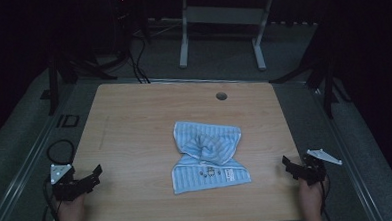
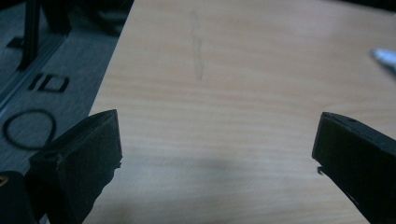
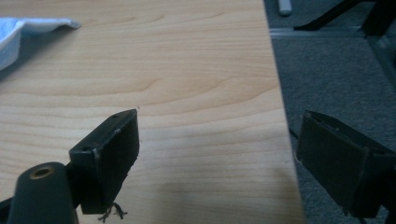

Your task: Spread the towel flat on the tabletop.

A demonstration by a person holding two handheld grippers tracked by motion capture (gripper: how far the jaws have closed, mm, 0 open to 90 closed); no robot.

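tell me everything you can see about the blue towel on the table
The towel is light blue with fine pale stripes and a white hem, and looks like soft cloth. It lies crumpled near the middle of the wooden table; its middle is bunched and twisted, while its near part lies flatter and carries a few small dark marks and a label. A corner of it also shows in the right gripper view. It rests on the tabletop alone; both grippers are well away at the near corners.

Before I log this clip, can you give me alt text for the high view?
A crumpled light-blue striped cloth lies mid-way on a pale wooden table. The left gripper and right gripper, jaws open, flank it near the front corners.
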